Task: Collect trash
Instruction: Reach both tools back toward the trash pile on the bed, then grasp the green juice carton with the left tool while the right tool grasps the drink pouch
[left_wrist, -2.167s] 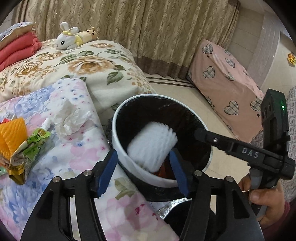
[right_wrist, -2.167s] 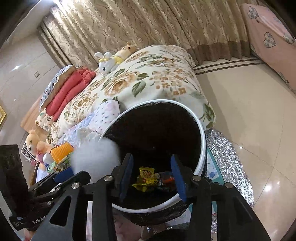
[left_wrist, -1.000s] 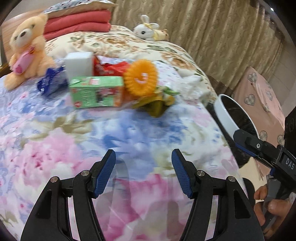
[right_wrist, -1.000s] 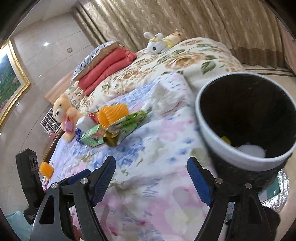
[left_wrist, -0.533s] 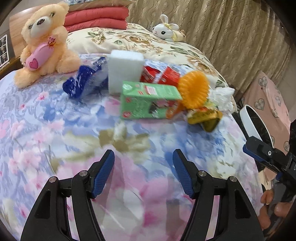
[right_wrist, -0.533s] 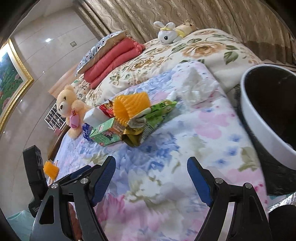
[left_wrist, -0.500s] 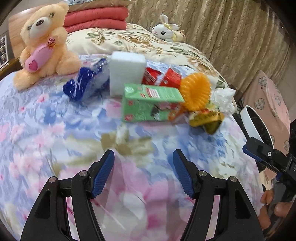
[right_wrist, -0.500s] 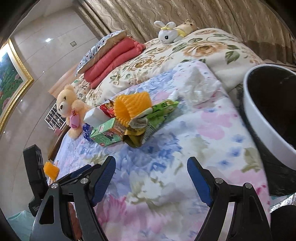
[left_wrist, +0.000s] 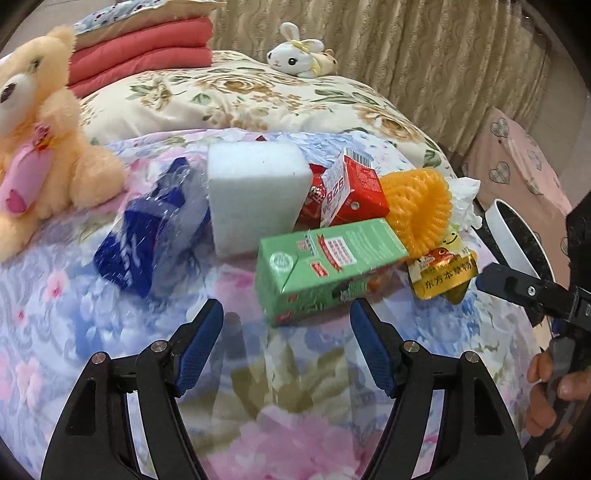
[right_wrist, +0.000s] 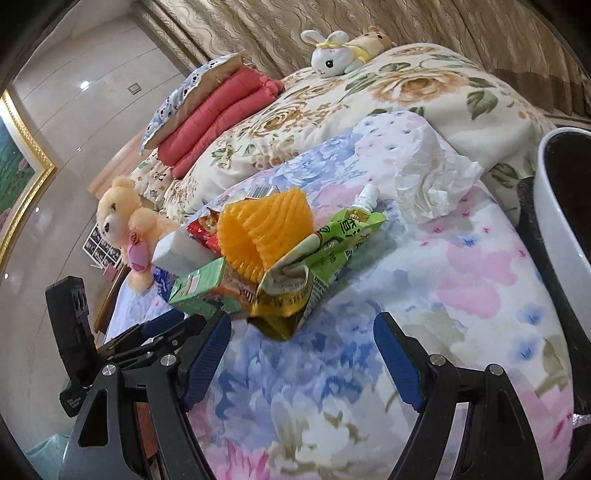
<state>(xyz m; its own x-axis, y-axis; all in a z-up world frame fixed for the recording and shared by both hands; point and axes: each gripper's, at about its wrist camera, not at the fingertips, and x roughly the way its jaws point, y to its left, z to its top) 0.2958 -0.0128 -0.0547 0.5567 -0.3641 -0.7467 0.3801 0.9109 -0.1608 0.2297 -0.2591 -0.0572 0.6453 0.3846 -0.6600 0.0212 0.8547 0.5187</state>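
Our left gripper (left_wrist: 286, 328) hangs over the flowered bedspread (left_wrist: 295, 387), its blue-padded fingers (left_wrist: 199, 341) spread wide and having just been opening, with nothing between them; just beyond the tips lies a green carton (left_wrist: 328, 267). Our right gripper (right_wrist: 302, 354) likewise stands wide open and empty above the same bedspread, its fingers (right_wrist: 397, 360) framing bare cloth, with a crumpled green-and-gold pouch (right_wrist: 314, 266) just ahead of them. Outward from the carton we see the trash heaped together: a white foam block (left_wrist: 255, 195) behind it, a red carton (left_wrist: 354, 192) touching the block's right side, an orange foam net (left_wrist: 419, 210) beside that, and a blue plastic wrapper (left_wrist: 147, 229) to the block's left. A crumpled white tissue (right_wrist: 432, 181) lies apart, nearer the bed's edge. The white-rimmed bin (right_wrist: 561, 225) stands beside the bed at the right. A teddy bear (left_wrist: 40, 147) sits at the far left.
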